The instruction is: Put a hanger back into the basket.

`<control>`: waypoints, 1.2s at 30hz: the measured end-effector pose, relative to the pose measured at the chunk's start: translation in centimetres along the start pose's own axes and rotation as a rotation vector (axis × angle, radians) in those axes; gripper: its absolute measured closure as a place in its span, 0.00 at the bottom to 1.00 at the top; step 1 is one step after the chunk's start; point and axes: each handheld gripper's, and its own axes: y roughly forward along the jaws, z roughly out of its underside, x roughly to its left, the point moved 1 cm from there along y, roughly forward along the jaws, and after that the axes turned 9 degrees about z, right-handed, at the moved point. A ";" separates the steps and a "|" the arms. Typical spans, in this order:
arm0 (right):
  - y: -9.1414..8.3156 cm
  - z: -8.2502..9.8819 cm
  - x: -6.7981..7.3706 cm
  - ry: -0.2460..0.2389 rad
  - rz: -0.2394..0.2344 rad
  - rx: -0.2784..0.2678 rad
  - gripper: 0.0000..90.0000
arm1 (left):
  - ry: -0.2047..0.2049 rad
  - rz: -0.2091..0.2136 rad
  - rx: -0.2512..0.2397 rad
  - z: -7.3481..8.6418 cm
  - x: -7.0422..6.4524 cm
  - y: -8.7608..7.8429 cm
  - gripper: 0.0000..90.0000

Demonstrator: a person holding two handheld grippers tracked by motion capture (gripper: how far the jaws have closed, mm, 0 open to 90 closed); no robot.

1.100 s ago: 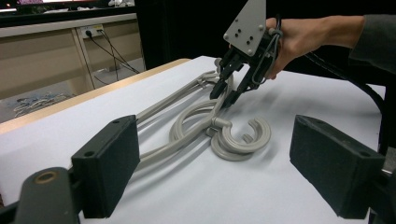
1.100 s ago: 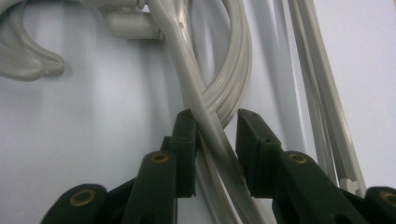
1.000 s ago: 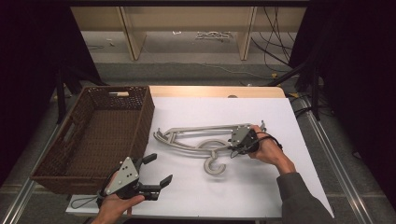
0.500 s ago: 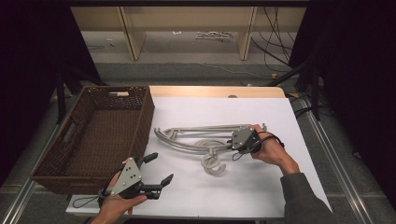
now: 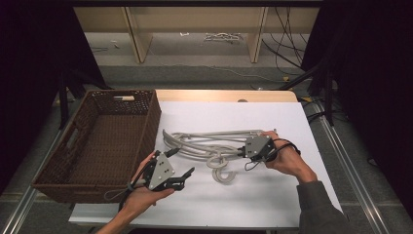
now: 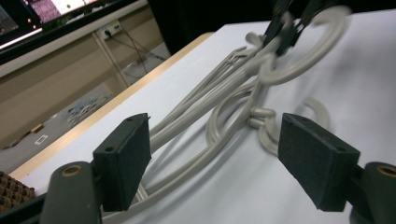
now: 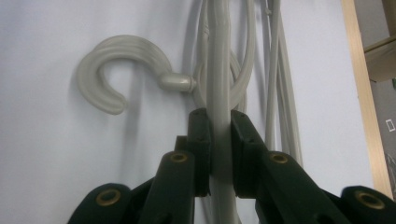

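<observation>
The right tool (image 5: pixel 242 151) pinches a grey plastic hanger (image 5: pixel 214 146) from the pile on the white surface (image 5: pixel 272 195). The left tool (image 5: pixel 181 170), jaws wide and just closing a little with nothing between them, is beside the brown basket (image 5: pixel 97 146).

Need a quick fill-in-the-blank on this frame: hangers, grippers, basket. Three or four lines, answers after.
1. The right gripper is shut on the arm of a grey ____.
2. The left gripper has its jaws ____, with nothing pressed between them.
3. The hangers lie on the white ____.
4. The brown wicker basket stands to the ____ of the hangers in the high view.

Missing words: hanger; open; table; left
</observation>
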 end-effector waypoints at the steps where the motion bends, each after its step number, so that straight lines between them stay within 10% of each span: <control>1: 0.0 0.0 0.0 0.000 0.000 0.000 0.90 | 0.009 -0.002 0.008 -0.1 0.2 0.4 0.29; 2: -0.5 0.0 0.0 0.008 0.006 -0.011 0.90 | 0.115 -0.007 0.035 -0.5 1.0 0.7 0.29; 4: -0.8 0.0 0.1 0.015 0.014 -0.013 0.90 | 0.076 -0.078 0.037 -0.7 1.0 1.4 0.29; 16: -2.3 -1.4 1.0 -0.060 -0.005 -0.052 0.90 | 0.136 0.013 0.071 -1.9 -0.3 3.4 0.39; 30: -1.8 -2.6 1.9 -0.094 -0.064 -0.079 0.90 | 0.260 0.155 0.264 -2.2 -0.4 4.4 0.69; 32: -1.9 -2.8 2.0 -0.099 -0.062 -0.081 0.90 | 0.331 0.230 0.297 -2.6 -0.3 4.8 0.79; 33: -2.0 -2.8 2.0 -0.089 -0.068 -0.074 0.90 | 0.514 0.311 0.341 -3.4 0.5 5.2 0.80; 36: -2.0 -2.6 1.9 -0.087 -0.066 -0.091 0.90 | 0.424 0.265 0.327 -3.2 0.0 4.8 0.82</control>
